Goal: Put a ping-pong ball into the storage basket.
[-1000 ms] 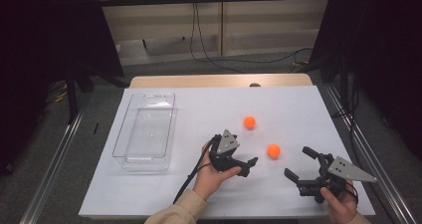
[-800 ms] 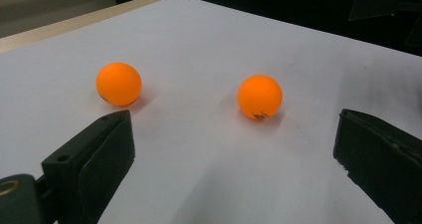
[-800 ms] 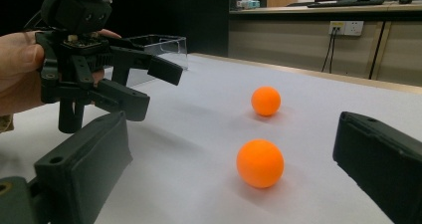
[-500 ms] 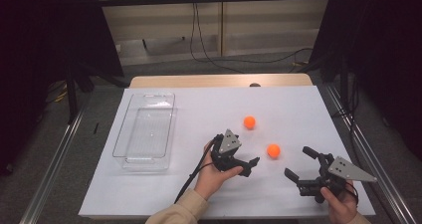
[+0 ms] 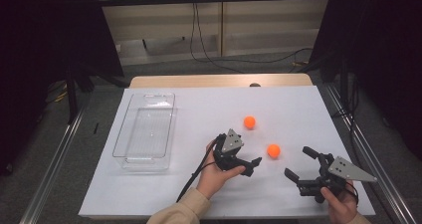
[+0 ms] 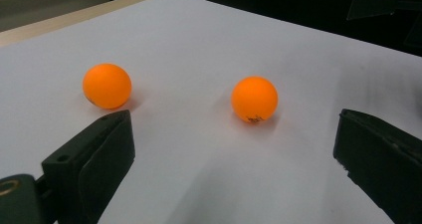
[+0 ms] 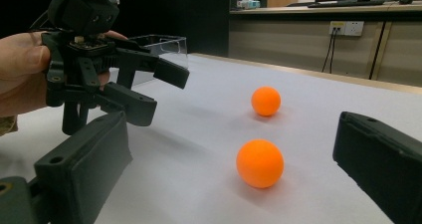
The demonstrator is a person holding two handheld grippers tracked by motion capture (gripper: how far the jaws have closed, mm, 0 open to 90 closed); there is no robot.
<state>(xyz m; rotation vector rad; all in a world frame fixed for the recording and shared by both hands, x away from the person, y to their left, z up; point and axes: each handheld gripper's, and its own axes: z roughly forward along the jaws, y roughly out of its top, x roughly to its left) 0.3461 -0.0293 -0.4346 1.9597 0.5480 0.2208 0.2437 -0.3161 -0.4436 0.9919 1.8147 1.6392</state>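
We see the left gripper (image 5: 247, 160) low over the white table sheet (image 5: 199, 109), jaws spread wide, nothing between them, aimed at the near orange ball (image 5: 273, 151), which sits just beyond its tips. Far orange ball (image 5: 249, 122) lies a bit further back, apart from the first. Right gripper (image 5: 301, 164) rests near the table's front right, jaws also released and empty. Clear plastic tray (image 5: 144, 159) stands at the left, well apart from both balls

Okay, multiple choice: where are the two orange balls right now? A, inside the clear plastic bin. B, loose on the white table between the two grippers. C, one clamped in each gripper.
B: both orange balls lie on the white table, while the clear bin holds nothing and the left gripper and right gripper are open.
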